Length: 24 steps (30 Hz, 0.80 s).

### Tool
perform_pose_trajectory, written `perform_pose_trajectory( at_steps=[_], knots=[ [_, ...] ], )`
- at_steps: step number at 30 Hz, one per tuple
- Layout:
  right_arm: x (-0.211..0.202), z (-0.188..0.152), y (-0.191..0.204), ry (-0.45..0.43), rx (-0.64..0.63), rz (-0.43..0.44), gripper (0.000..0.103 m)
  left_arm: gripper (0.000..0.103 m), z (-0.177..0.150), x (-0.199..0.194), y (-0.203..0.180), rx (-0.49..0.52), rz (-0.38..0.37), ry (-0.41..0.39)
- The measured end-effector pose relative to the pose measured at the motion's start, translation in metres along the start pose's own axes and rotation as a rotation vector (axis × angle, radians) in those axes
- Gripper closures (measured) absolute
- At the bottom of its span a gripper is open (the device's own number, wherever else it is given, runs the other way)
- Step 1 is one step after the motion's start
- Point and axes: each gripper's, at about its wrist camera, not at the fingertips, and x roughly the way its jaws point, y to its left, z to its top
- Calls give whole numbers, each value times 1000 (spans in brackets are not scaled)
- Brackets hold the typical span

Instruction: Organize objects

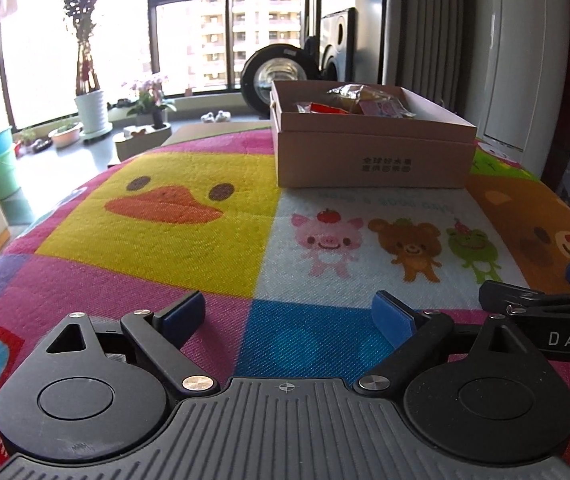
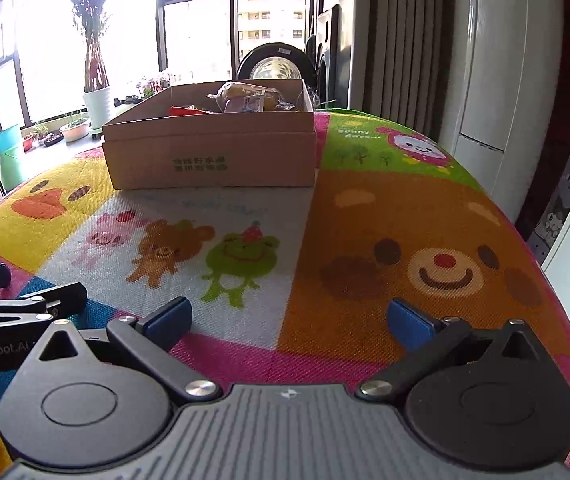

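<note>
A brown cardboard box (image 1: 373, 156) (image 2: 213, 160) stands at the far side of the table, on a colourful cartoon cloth (image 1: 157, 216) (image 2: 405, 216). Wrapped snack packets (image 1: 365, 102) (image 2: 249, 98) lie inside it, partly hidden by its walls. My left gripper (image 1: 289, 316) is open low over the near part of the cloth, with nothing between its blue pads. My right gripper (image 2: 291, 318) is open too and holds nothing. Both stay well short of the box. Each gripper shows at the edge of the other's view, the right one (image 1: 545, 304) and the left one (image 2: 25, 300).
The table edge curves away on both sides. Beyond it are large windows, potted plants (image 1: 91, 92), a teal bucket (image 1: 5, 152), a round dark appliance (image 1: 277, 76), and a white radiator with curtain on the right (image 2: 485, 60).
</note>
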Motion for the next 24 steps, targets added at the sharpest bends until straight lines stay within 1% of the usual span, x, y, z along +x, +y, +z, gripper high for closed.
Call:
perform_pose_trajectory(
  at_steps=[24],
  knots=[
    [-1, -1, 0, 0, 0, 0, 0, 8, 0, 0, 0, 0, 0, -4]
  ],
)
